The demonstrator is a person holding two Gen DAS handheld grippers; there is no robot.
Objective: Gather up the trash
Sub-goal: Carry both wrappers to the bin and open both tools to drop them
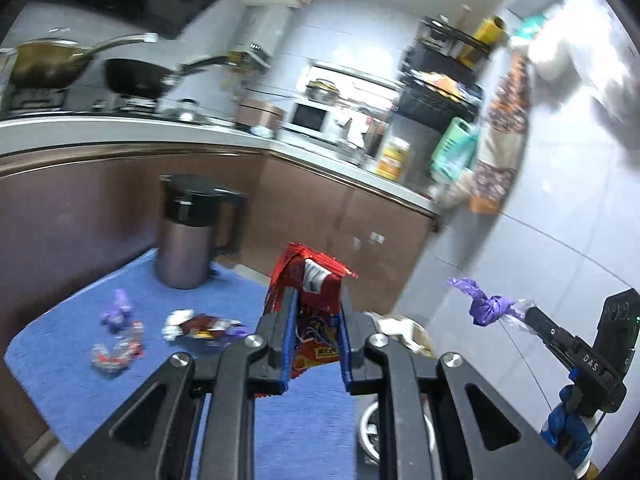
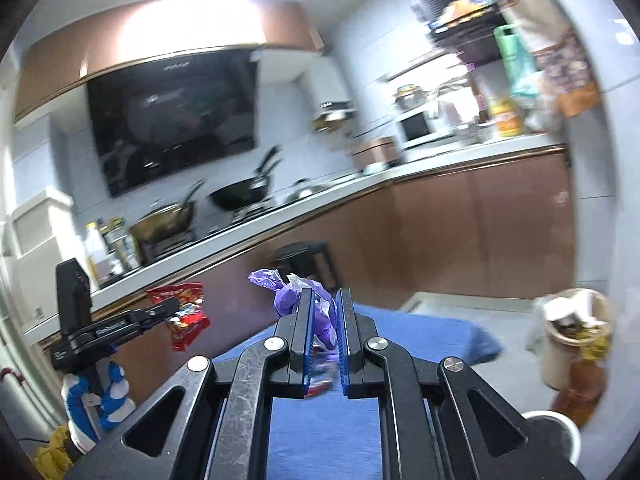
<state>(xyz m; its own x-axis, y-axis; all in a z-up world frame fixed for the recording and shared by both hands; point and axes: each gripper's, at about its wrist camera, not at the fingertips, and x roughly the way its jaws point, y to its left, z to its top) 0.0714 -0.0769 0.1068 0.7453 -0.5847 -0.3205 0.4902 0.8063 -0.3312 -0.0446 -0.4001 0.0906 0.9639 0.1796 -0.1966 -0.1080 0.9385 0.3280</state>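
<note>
My left gripper (image 1: pixel 318 300) is shut on a red snack packet (image 1: pixel 312 292) and holds it above the blue-covered table (image 1: pixel 304 432). It also shows in the right wrist view (image 2: pixel 168 306), with the red packet (image 2: pixel 184 312). My right gripper (image 2: pixel 324 300) is shut on a crumpled purple wrapper (image 2: pixel 288 292), held above the table; it also shows in the left wrist view (image 1: pixel 524 314) with the purple wrapper (image 1: pixel 486 306). Several wrappers lie on the table: a purple one (image 1: pixel 118 310), a red-white one (image 1: pixel 114 354) and a red-white one (image 1: pixel 200 326).
A brown kettle with a black lid (image 1: pixel 188 232) stands at the table's far edge. A full trash bin (image 2: pixel 572 336) stands on the floor to the right of the table. A kitchen counter (image 1: pixel 120 128) with pans runs behind.
</note>
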